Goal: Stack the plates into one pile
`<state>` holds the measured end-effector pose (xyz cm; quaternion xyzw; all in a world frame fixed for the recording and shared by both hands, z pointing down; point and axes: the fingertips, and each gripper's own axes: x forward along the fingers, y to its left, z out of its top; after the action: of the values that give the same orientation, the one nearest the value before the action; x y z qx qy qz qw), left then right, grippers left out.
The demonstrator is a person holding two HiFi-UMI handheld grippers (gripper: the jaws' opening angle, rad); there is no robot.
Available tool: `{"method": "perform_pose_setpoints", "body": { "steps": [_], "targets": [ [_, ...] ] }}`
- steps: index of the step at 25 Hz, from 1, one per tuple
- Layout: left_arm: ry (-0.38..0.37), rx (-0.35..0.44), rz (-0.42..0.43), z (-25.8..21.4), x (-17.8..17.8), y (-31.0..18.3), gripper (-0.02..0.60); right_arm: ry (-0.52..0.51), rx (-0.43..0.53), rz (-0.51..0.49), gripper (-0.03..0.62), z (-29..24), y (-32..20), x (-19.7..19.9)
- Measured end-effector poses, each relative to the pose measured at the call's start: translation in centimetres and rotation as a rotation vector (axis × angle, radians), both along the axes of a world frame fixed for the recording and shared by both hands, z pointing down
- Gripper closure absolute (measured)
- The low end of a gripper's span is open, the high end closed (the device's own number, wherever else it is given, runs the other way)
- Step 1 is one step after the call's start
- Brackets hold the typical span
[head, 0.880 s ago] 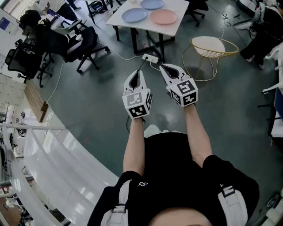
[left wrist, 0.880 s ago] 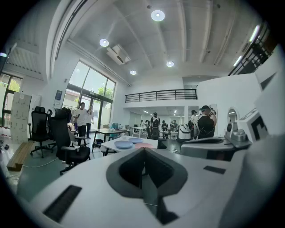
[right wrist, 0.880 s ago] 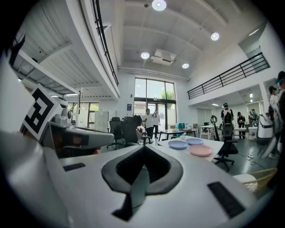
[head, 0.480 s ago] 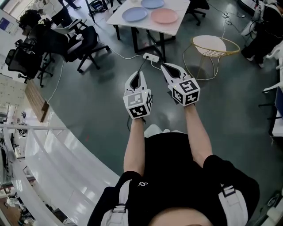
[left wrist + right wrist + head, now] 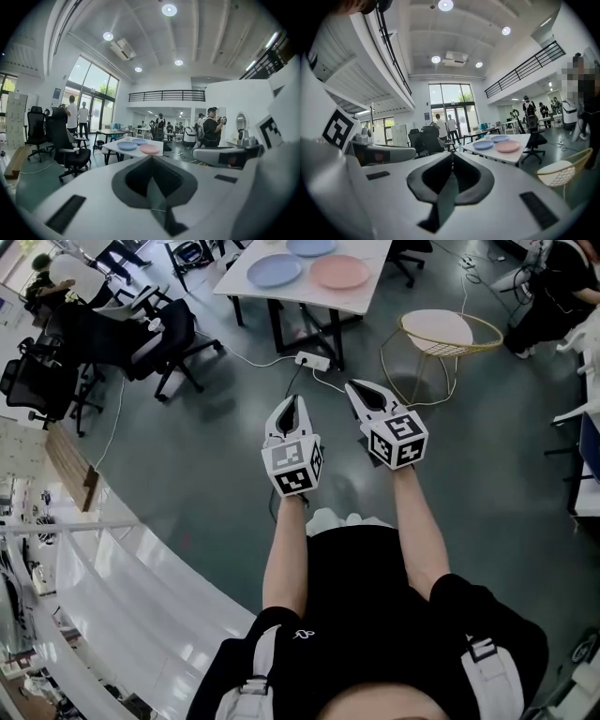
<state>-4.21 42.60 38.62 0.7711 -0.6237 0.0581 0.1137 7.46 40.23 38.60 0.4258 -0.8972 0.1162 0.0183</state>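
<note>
Tabletop (image 5: pixel 300 294) with plates (image 5: pixel 275 270) is shifted slightly left up top; left gripper (image 5: pixel 292 404) and right gripper (image 5: pixel 361 390) are kept shut, empty, so nothing's stacked yet.

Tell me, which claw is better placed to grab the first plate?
Right, only slightly: the right claw reaches a bit further toward the pink plate than the left claw. Both are shut, empty and far from the table.

The person wears a black short-sleeved shirt (image 5: pixel 375 606) with white shoulder straps (image 5: pixel 491 673); the white left gripper (image 5: pixel 292 399) and right gripper (image 5: pixel 353 385) bear black-patterned marker cubes (image 5: pixel 292 466) at their rear.
</note>
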Motion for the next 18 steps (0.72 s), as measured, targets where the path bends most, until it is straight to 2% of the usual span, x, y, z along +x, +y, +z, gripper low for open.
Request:
{"method": "perform_pose_setpoints", "body": {
  "steps": [10,18],
  "targets": [
    [0.028,-0.089,0.048,2.9,-2.8,-1.8,0.565,0.001,-0.097,0.052,0.586,3.1,-0.9,-3.0],
    [0.072,-0.094,0.080,4.1,-5.3,-3.5,0.566,0.024,-0.072,0.081,0.586,3.4,-1.9,-5.7]
  ]
}}
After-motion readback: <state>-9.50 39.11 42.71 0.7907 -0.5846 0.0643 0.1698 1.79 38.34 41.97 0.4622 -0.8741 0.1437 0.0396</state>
